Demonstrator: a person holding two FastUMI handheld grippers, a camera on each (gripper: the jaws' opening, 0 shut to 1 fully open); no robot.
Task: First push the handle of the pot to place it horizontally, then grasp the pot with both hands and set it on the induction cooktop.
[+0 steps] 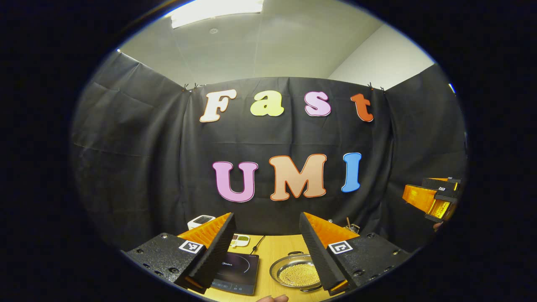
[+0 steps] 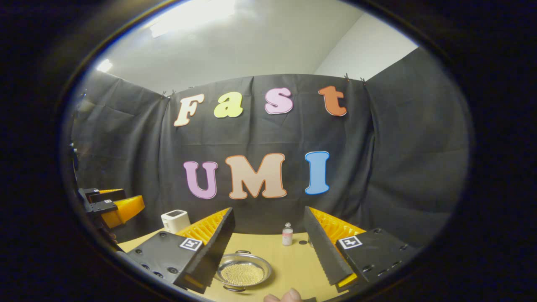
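On the wooden table, taking the induction cooktop as the landmark and reading the left gripper view from left to right: a small white appliance stands behind the cooktop's far left corner, a small dish sits just behind its far edge, and the pot rests on the bare table just to its right, apart from it. The pot is a shallow metal pan with small yellow beads inside and a loop handle showing at both its far and near rims.

Both tools hang raised above the table, well back from the pot. The left gripper has its jaws spread wide with nothing between them; the right gripper is likewise released and empty. In the right gripper view the pot lies ahead between the fingers, with a small bottle farther back to its right.

As I judge it, nothing is done yet: the pot is untouched and off the cooktop. Pushing the handle level, the two-handed grasp, and the transfer all remain.
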